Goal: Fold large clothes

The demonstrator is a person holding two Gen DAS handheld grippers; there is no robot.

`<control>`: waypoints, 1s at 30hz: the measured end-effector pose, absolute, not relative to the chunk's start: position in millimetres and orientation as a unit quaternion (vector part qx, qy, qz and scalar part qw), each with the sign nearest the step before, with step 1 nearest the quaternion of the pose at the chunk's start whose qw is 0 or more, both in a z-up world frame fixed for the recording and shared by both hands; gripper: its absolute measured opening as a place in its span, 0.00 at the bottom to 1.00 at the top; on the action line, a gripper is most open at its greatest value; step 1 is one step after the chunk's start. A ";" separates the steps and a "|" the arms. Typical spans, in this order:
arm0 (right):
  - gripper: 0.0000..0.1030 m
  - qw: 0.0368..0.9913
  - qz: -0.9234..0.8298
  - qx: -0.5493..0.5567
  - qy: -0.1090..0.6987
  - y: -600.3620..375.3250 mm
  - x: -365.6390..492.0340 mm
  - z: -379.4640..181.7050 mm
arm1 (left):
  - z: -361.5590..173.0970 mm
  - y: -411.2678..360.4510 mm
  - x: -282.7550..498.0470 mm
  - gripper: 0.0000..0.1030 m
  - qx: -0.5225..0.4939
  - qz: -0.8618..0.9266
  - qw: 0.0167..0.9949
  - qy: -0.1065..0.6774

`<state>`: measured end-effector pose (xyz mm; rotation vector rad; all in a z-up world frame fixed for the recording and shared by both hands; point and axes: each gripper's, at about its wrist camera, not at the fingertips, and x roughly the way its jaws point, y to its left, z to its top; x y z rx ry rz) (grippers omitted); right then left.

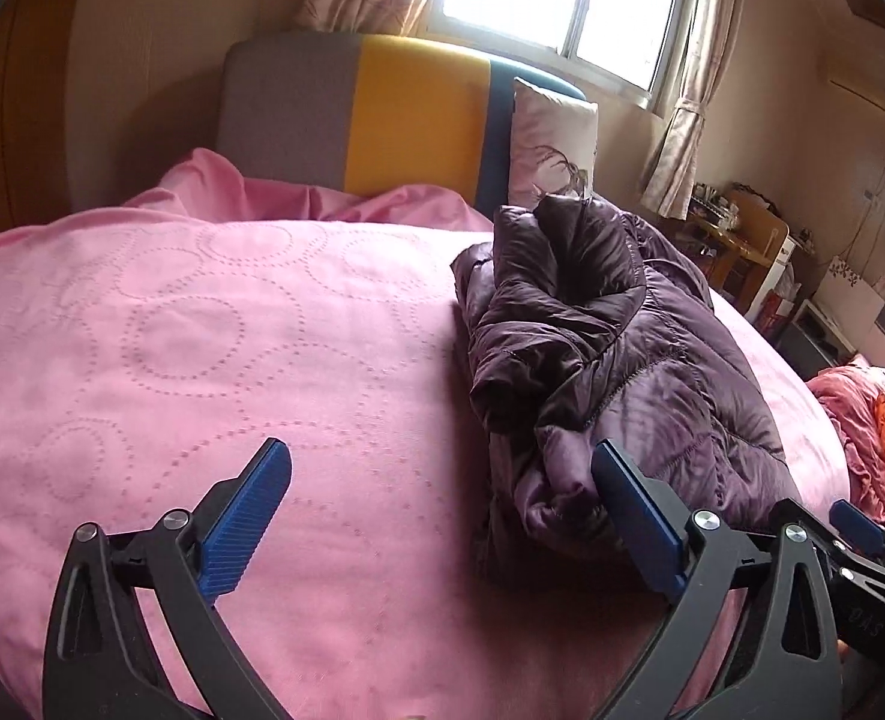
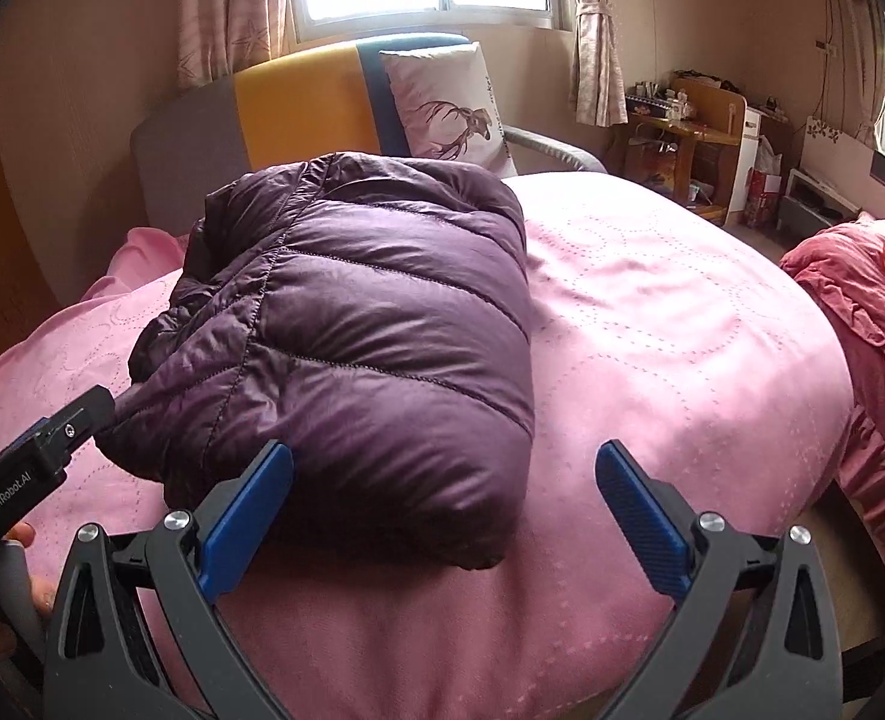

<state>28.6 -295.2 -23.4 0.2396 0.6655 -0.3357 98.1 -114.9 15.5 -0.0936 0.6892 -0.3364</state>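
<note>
The wide pink bedspread with stitched dotted rings (image 2: 652,324) covers the bed, and on it lies the task's thing: a quilted, shiny dark-purple down jacket (image 2: 352,324), already gathered into a thick bundle. In the right wrist view its long axis runs from about 6 o'clock, near the tongs, up toward 12 o'clock and the grey, yellow and blue striped headboard (image 2: 298,102), where a pale cushion printed with a deer (image 2: 448,108) leans.

The right gripper (image 2: 442,516) stands wide open with nothing gripped — the bundle's near end sits at roughly 11 o'clock from it, against its left blue pad, mostly to the left of the gap. The left gripper (image 1: 442,522) is also spread fully, empty; the jacket lies at its 1 o'clock, its loose, crumpled edge beside the right-hand pad.

I judge the right hand the better placed over the smooth folded end — the left faces the untidy open side, which any tidying tuck would turn on.
</note>
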 end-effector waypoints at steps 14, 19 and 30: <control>0.98 0.922 -0.222 0.092 0.305 -258.6 -9.4 -24.5 | 8.5 -88.9 51.6 0.96 -0.022 -0.123 0.935 0.331; 0.98 0.920 -0.233 0.102 0.298 -257.8 -9.5 -18.4 | 12.7 -87.8 43.9 0.96 -0.019 -0.109 0.939 0.325; 0.98 0.920 -0.233 0.097 0.300 -249.5 -6.3 -22.1 | 13.9 -85.4 38.4 0.96 -0.009 -0.097 0.945 0.312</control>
